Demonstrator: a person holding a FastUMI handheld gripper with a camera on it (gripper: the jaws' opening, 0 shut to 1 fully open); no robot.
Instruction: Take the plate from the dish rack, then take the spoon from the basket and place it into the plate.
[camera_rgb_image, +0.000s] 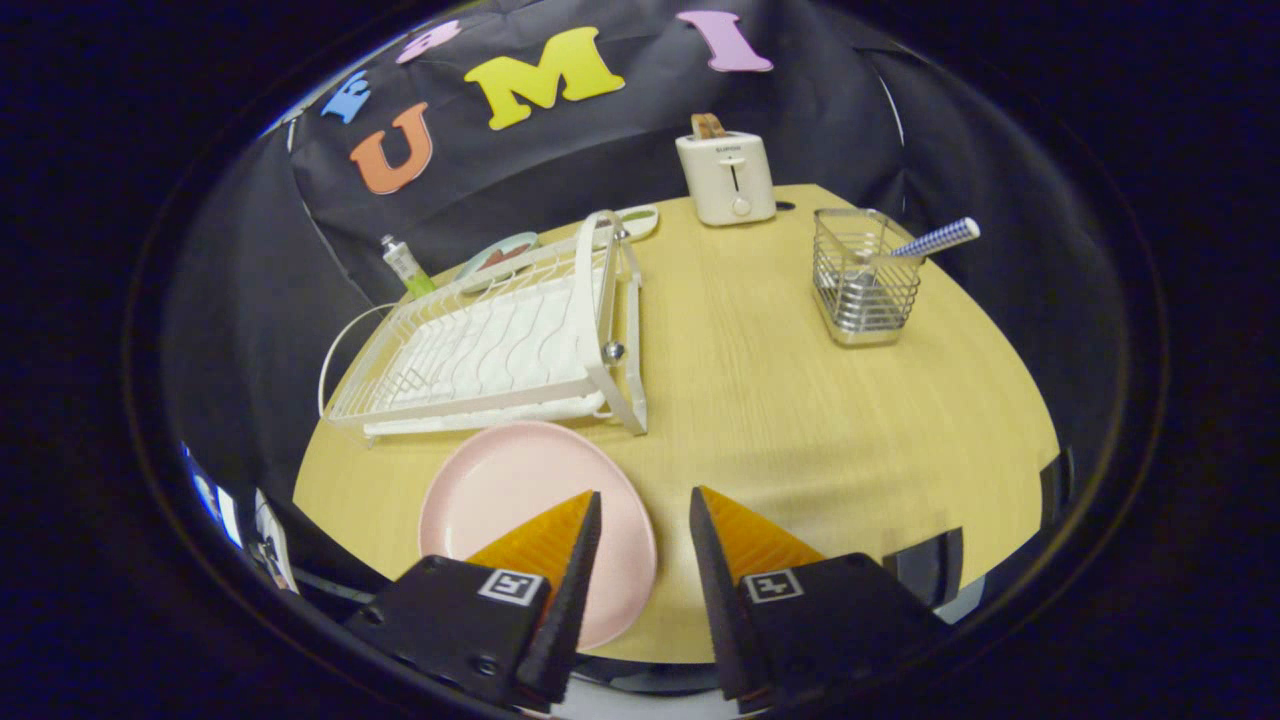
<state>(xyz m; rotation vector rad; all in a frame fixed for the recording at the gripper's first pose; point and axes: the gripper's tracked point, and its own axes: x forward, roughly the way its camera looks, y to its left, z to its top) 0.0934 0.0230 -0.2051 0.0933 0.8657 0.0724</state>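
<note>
black gripper (645, 500) body, square tag markings, screws, wedge-shaped fingers (580, 560) apart

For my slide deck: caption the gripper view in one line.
Open gripper hangs over the pink plate on the table, the spoon waiting in the wire basket.

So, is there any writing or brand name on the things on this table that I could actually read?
Toaster: a small brand mark on its front, too small to read.
Tube behind the dish rack: print too blurred to read.
Gripper, fingers open, one over the pink plate: square patterned tags, no words.
</note>
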